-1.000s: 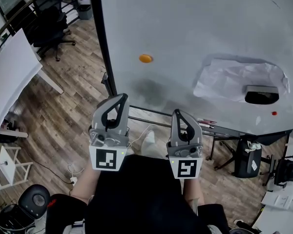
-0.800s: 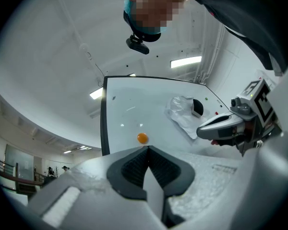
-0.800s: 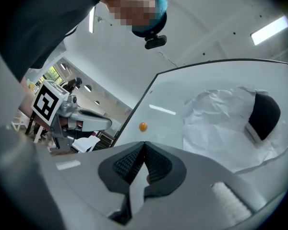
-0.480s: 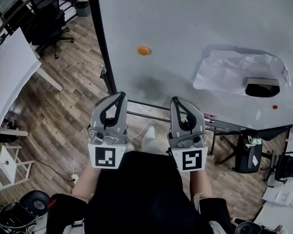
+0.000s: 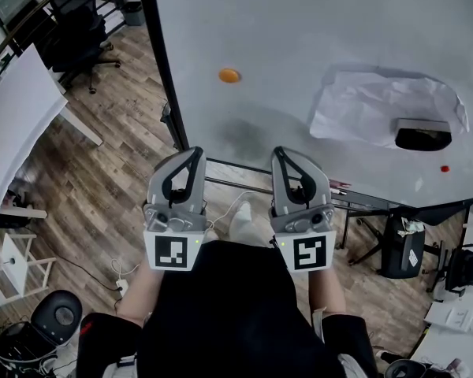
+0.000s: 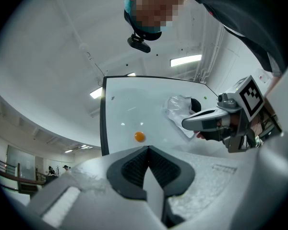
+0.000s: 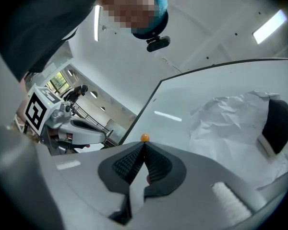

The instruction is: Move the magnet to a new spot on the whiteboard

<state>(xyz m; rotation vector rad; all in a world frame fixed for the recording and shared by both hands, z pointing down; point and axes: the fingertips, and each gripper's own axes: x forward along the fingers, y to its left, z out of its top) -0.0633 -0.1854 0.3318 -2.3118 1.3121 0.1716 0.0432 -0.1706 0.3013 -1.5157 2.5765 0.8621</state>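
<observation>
A small round orange magnet sticks to the whiteboard, left of its middle; it also shows as the orange magnet in the left gripper view and the orange magnet in the right gripper view. My left gripper and right gripper hang side by side below the board's lower edge, well short of the magnet. Both have their jaws shut with nothing between them, seen close up at the left gripper and the right gripper.
A crumpled white sheet is stuck to the board's right part, with a black eraser on it. A small red magnet sits lower right. Office chairs and a white table stand on the wooden floor at left.
The right gripper has risen a little towards the board's lower edge. The view has shifted, so the magnet sits slightly higher in the picture. The left gripper has barely moved.
</observation>
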